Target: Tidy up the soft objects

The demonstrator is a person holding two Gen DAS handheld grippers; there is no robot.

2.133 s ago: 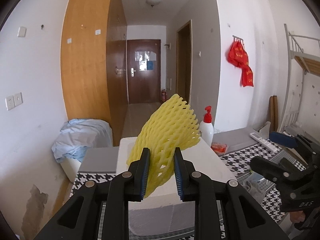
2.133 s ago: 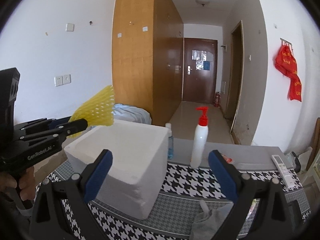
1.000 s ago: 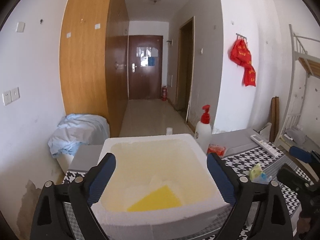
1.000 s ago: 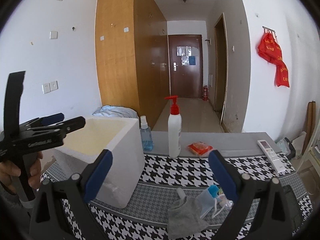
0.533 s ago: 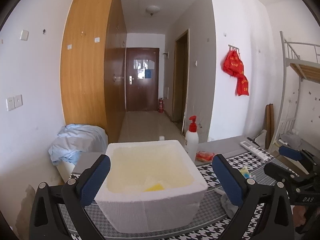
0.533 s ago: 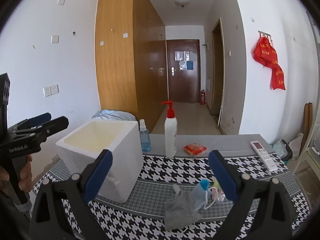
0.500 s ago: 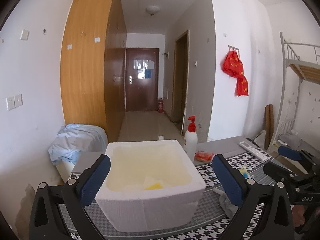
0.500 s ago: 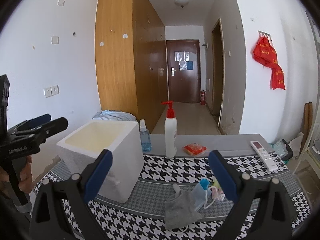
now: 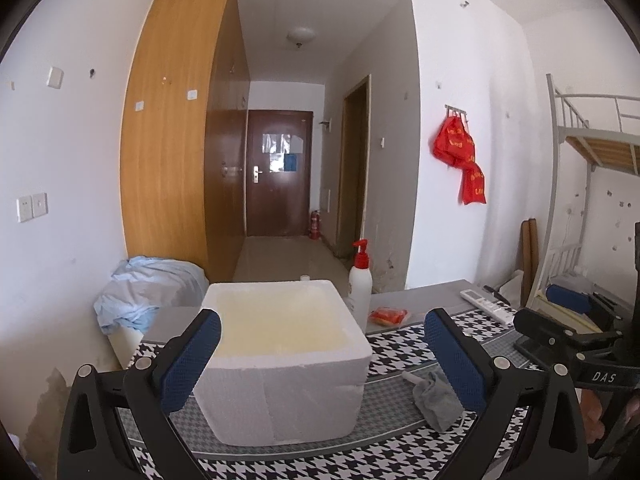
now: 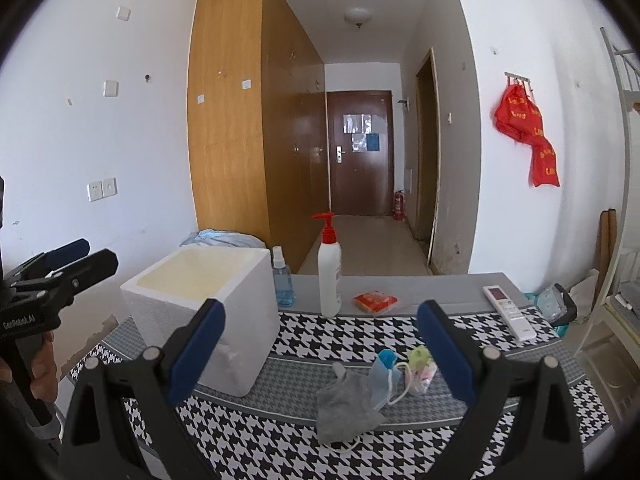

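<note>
A white foam box [image 9: 280, 360] stands on the houndstooth cloth; it also shows in the right wrist view [image 10: 204, 308]. Its inside is hidden from here. A grey sock [image 10: 344, 404] lies on the cloth with a blue face mask [image 10: 380, 380] and a small pale packet [image 10: 420, 364] beside it. The sock also shows in the left wrist view [image 9: 436, 400]. My left gripper [image 9: 320, 360] is open and empty, held back from the box. My right gripper [image 10: 320, 352] is open and empty, above the sock and mask.
A white pump bottle with red top [image 10: 330, 276], a small blue spray bottle [image 10: 282, 284], a red packet [image 10: 374, 302] and a white remote [image 10: 508, 312] lie at the table's far side. Blue cloth [image 9: 148, 292] is heaped left of the table. A bunk bed frame [image 9: 580, 200] stands at right.
My left gripper let the yellow foam net go into the foam box, opened wide and pulled back and up. My right gripper moved right, bringing the sock and mask into view.
</note>
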